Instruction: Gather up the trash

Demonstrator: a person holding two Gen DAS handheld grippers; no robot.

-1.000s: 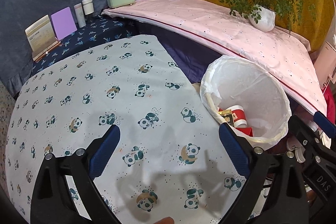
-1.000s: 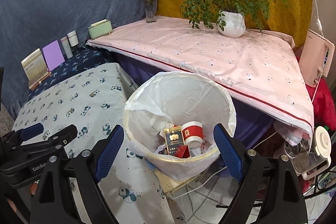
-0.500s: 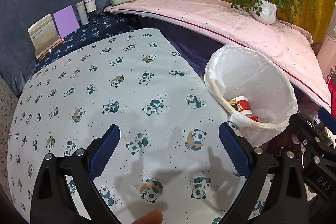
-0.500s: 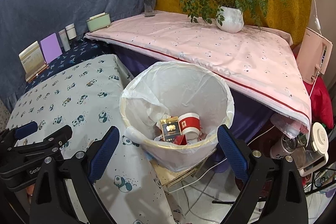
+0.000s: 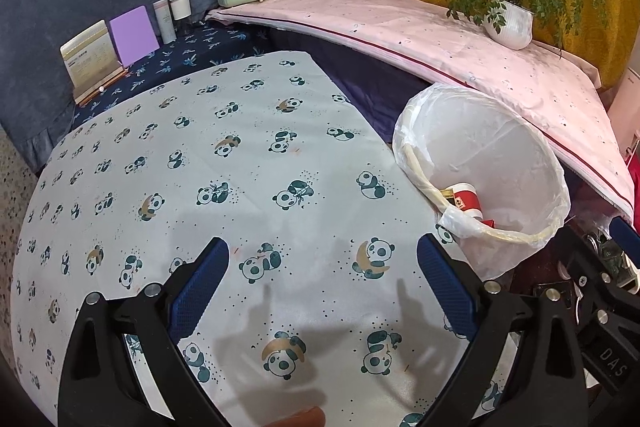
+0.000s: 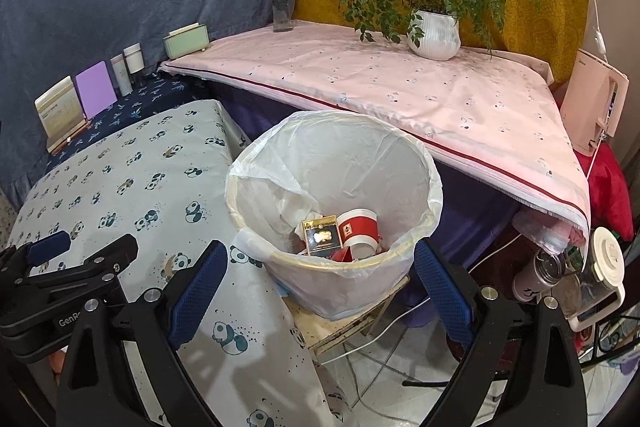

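Observation:
A bin lined with a white bag stands beside the panda-print table. Inside it lie a red-and-white paper cup, a black and gold box and crumpled paper. My right gripper hangs open just before the bin's near rim, nothing between its blue pads. My left gripper is open over the panda cloth, empty too. In the left wrist view the bin sits at the right, the cup visible inside. The left gripper's black frame shows at the right view's left edge.
A pink-covered table runs behind the bin with a potted plant and a flower vase. Cards, bottles and a green box line the back. A wooden stool, cables and bottles crowd the floor at right.
In both views the scene has slid back a little: the bin looks slightly farther off and more of the panda cloth shows. The right jaws stand a touch wider than a second ago.

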